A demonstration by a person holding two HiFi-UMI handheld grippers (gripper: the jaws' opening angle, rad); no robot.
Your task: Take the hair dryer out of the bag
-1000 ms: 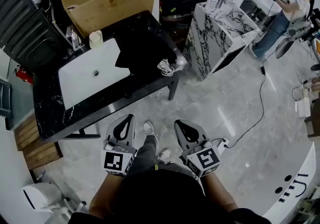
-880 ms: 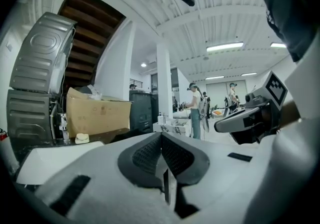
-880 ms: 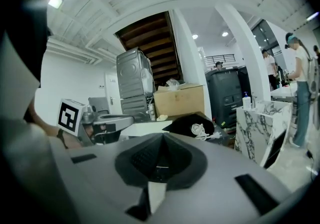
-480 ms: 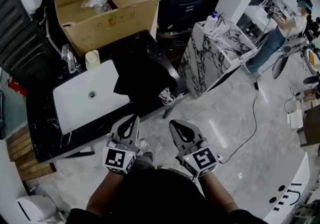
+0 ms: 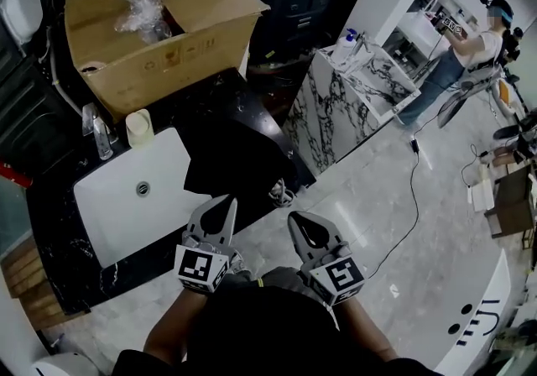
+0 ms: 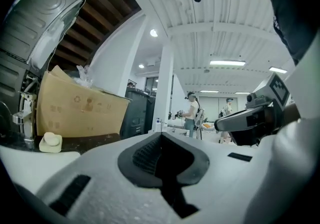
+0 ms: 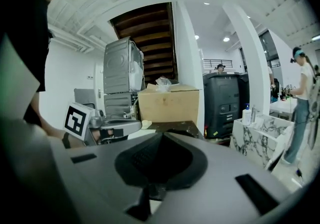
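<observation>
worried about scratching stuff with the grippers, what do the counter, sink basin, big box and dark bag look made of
Counter: black stone or stone-look slab, glossy, with faint pale veins.
Sink basin: white and smooth, probably ceramic, going by its even sheen.
Box: brown cardboard, matte, with folded flaps.
Bag: seemingly black soft fabric, matte; it lies limp and creased.

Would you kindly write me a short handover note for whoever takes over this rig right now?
Left tool: shut, empty, held in front of the counter.
Right tool: shut, empty, beside it over the floor.
Black bag: lies on the dark counter, right of the white sink. A white cord shows at its near edge. The hair dryer itself is not visible.
Done: nothing yet; the bag is untouched.
Left: reach the bag, open it, lift the hair dryer out.
</observation>
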